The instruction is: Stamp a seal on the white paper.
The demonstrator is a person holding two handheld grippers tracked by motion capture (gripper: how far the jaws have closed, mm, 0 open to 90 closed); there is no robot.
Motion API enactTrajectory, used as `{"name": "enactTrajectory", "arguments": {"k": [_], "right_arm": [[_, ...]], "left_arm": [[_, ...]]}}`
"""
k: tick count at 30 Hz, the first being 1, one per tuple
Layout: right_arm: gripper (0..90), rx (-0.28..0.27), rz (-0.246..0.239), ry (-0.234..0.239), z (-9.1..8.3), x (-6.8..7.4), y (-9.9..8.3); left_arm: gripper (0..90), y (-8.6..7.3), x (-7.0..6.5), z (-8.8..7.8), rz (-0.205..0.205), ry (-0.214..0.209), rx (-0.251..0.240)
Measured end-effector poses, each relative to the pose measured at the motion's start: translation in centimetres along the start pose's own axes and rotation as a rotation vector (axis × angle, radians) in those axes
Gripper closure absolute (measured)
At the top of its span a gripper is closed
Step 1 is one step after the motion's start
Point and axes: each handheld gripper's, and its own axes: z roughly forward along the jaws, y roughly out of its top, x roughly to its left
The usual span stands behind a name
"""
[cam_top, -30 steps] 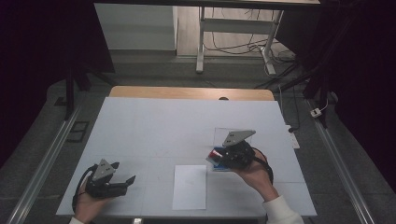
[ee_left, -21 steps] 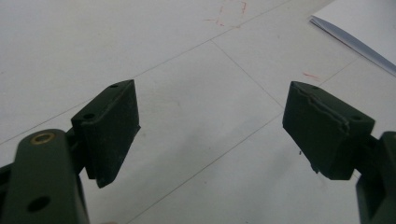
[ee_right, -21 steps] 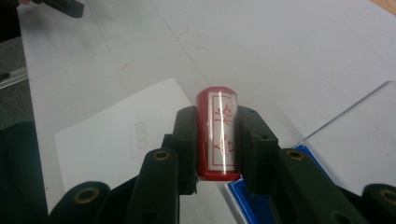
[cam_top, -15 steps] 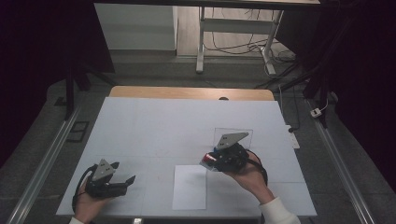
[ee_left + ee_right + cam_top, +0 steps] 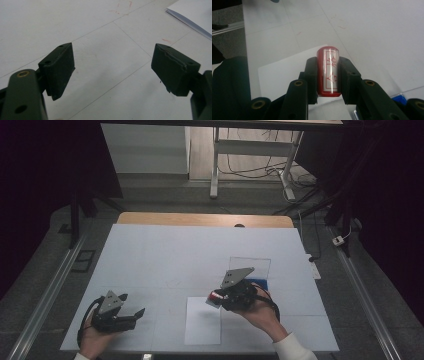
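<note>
Holding a red stamp (image 5: 328,71) tight between its two jaws, our right gripper (image 5: 220,299) hangs over the white paper (image 5: 202,325) that lies near the front edge of the table (image 5: 165,250). The stamp is a small red tube with a white label and red signs on it. We think the pick-up is done, because the stamp is off the table and in our grip. The paper looks blank, so we think the pressing down is not done yet. A clear box (image 5: 252,270) with something blue sits behind the right gripper. Our left gripper (image 5: 132,314) rests near the front left corner with its jaws wide apart and nothing between them.
</note>
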Motion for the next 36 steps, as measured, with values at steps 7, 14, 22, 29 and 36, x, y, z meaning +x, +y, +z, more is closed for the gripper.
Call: {"name": "enactTrajectory", "arguments": {"k": [7, 14, 22, 29, 36], "right_arm": [[69.8, 0.005, -0.006, 0.009, 0.5, 0.5, 0.2], [69.7, 0.011, -0.002, 0.022, 1.2, 0.8, 0.3], [69.8, 0.039, -0.002, 0.033, 2.2, 1.3, 0.3], [69.8, 0.074, -0.025, 0.039, 3.2, 1.9, 0.4], [69.8, 0.119, -0.049, 0.031, 4.5, 2.4, 0.3]], "left_arm": [[19.1, 0.0, 0.0, 0.0, -0.002, -0.001, 0.0], [19.0, 0.0, 0.0, 0.0, -0.002, 0.0, 0.002], [19.1, 0.0, 0.0, 0.0, -0.003, -0.002, 0.001], [19.1, 0.0, 0.0, 0.0, -0.003, -0.005, 0.003], [19.1, 0.0, 0.0, 0.0, -0.002, -0.007, 0.004]]}}
